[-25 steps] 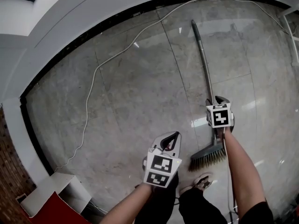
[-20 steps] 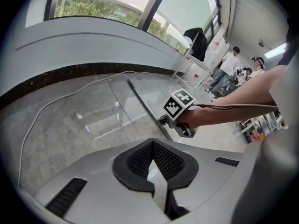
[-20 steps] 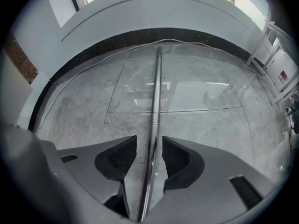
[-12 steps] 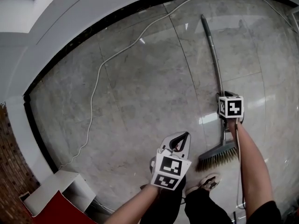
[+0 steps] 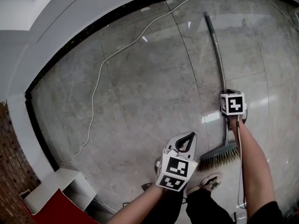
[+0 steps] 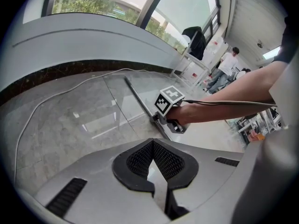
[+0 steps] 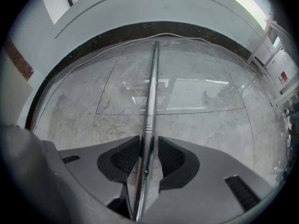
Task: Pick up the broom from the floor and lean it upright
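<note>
The broom lies flat on the grey marble floor, its metal handle (image 5: 217, 50) running away from me and its bristle head (image 5: 218, 157) near my feet. My right gripper (image 5: 229, 119) points steeply down over the lower handle. In the right gripper view the handle (image 7: 152, 87) runs between the two pads of that gripper (image 7: 145, 149), which are closing on it with a thin gap still showing on each side. My left gripper (image 5: 189, 137) hangs to the left of the bristle head, its pads (image 6: 163, 160) meeting at the tip with nothing between them.
A white cable (image 5: 96, 92) snakes across the floor toward a white box (image 5: 56, 190) at the lower left. A dark baseboard (image 5: 60, 55) edges the curved wall. My shoe (image 5: 205, 183) is just below the bristles. White shelving (image 7: 275, 45) stands at the far right.
My right gripper has sunk down onto the broom handle, and its jaws have narrowed a little. The left gripper has stayed about where it was.
</note>
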Available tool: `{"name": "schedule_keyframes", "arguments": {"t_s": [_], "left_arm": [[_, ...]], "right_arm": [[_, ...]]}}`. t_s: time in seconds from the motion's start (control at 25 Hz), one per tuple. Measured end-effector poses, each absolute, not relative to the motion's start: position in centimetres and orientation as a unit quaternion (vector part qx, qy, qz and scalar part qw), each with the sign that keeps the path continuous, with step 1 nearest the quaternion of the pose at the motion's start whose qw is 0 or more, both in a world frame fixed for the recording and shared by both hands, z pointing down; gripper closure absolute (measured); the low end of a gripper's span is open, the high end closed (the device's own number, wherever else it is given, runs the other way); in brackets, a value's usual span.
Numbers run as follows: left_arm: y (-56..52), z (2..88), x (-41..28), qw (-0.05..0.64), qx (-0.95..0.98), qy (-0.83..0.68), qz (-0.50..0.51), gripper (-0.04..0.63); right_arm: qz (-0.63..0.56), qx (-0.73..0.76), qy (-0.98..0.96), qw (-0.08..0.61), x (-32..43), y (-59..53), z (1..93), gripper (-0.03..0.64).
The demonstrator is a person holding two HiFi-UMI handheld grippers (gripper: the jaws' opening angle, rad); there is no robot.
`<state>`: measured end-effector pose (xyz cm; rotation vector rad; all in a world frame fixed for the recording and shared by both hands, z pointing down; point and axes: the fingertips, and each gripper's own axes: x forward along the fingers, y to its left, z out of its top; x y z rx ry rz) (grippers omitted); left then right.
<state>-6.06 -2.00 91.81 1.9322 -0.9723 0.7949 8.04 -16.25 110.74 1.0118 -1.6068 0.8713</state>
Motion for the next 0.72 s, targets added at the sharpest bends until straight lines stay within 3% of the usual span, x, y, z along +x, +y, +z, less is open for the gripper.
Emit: {"name": "schedule_keyframes", "arguments": {"t_s": [0.04, 0.12, 0.72], "left_arm": [[-2.0, 91.7, -6.0, 0.406, 0.766, -0.385, 0.316, 0.592], [-1.9, 91.4, -6.0, 0.405, 0.766, -0.385, 0.318, 0.592], [-2.2, 79.3, -5.9, 0.375, 0.769, -0.405, 0.323, 0.592]], "right_arm": [[0.359, 0.414, -0.668, 0.503, 7.7, -16.1, 110.7, 0.531], [0.371, 0.410, -0.675, 0.488, 7.1, -15.8, 110.4, 0.540], [0.334, 0.429, -0.730, 0.414, 8.1, -13.7, 93.6, 0.548]]}}
